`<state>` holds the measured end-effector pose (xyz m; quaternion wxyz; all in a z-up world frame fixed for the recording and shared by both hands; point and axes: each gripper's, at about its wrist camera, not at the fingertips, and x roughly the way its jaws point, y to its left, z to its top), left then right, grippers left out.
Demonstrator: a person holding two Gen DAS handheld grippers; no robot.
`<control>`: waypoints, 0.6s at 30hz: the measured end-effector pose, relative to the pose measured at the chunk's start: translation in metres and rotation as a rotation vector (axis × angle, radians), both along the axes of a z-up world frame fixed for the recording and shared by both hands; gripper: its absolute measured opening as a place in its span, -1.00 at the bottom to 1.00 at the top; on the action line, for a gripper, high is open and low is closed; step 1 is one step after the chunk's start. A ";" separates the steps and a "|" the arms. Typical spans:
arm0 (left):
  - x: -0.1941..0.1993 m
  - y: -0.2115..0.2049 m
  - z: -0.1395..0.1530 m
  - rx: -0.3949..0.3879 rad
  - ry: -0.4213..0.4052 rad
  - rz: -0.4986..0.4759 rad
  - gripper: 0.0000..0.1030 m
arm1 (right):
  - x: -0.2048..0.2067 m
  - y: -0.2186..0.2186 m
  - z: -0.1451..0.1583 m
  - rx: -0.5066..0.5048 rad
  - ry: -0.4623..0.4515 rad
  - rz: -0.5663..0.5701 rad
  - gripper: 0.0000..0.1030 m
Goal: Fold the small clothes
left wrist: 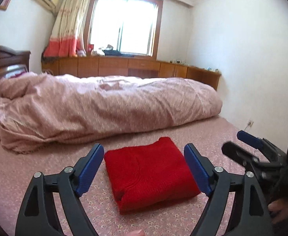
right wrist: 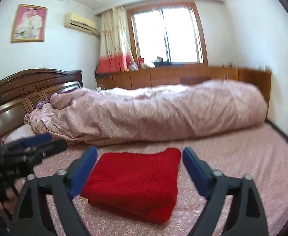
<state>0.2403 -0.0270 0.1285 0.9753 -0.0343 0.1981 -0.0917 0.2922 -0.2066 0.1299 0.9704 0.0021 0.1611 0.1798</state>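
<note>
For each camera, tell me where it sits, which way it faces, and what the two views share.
Left wrist: sits on the left tongs, low over the bed, facing the window; its blue fingers frame the red sweater; right tongs and a hand show at right.
Right wrist: sits on the right tongs, facing the same way; left tongs show at left.
Shared: the folded sweater, duvet, window, curtain.

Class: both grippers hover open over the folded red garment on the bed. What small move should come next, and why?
Probably draw both grippers back. The red garment already lies in a compact folded stack on the bedsheet, and the left gripper and right gripper hold nothing.
</note>
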 end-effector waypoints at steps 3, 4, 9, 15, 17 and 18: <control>-0.031 0.001 0.000 0.065 -0.078 -0.005 0.79 | -0.030 0.000 -0.003 0.001 -0.054 0.005 0.81; -0.038 0.002 -0.004 0.080 -0.095 0.005 0.85 | -0.037 -0.001 -0.007 -0.007 -0.061 -0.006 0.82; -0.042 0.010 -0.048 0.066 -0.090 0.037 0.92 | -0.057 0.002 -0.052 -0.072 -0.074 -0.079 0.93; -0.009 0.004 -0.101 0.091 -0.028 0.022 0.91 | -0.032 0.037 -0.076 -0.237 -0.134 -0.076 0.93; -0.003 0.008 -0.114 0.057 -0.019 0.013 0.91 | -0.031 0.040 -0.087 -0.289 -0.171 -0.092 0.95; -0.002 0.011 -0.119 0.049 -0.026 0.040 0.91 | -0.028 0.038 -0.094 -0.289 -0.159 -0.098 0.95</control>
